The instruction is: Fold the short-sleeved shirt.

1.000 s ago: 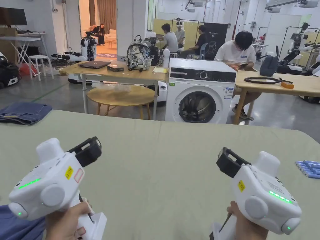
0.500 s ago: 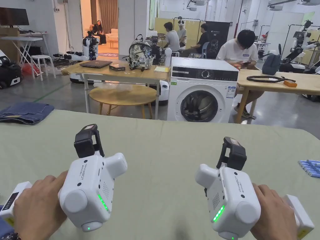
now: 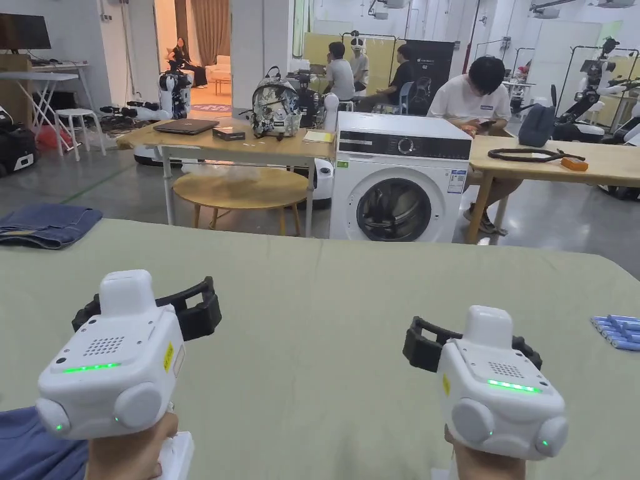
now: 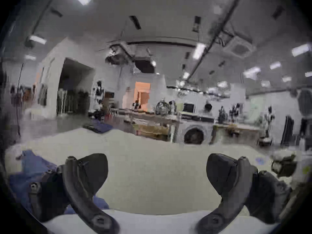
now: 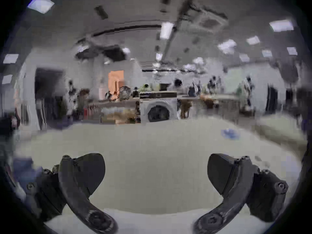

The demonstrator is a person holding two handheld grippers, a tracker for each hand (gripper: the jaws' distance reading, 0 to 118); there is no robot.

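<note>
A blue garment (image 3: 25, 447) lies at the near left corner of the green table (image 3: 325, 294), partly cut off by the picture's edge; I cannot tell whether it is the short-sleeved shirt. My left gripper (image 3: 147, 306) hovers level just right of it, jaws wide apart with nothing between them. In the left gripper view the blue cloth (image 4: 32, 166) lies behind the left jaw of that gripper (image 4: 157, 170). My right gripper (image 3: 472, 340) is held level over bare table, open and holding nothing. In the right gripper view its jaws (image 5: 156, 170) stand wide apart.
Folded denim (image 3: 47, 225) lies on the table's far left corner. Several light blue sticks (image 3: 619, 331) lie at the right edge. Beyond the table stand a washing machine (image 3: 400, 181), wooden tables (image 3: 231, 147) and seated people (image 3: 472, 94).
Both grippers have rolled in the hands: half a second ago their jaws stood upright, now both are held level with the jaws side by side. Nothing was taken hold of.
</note>
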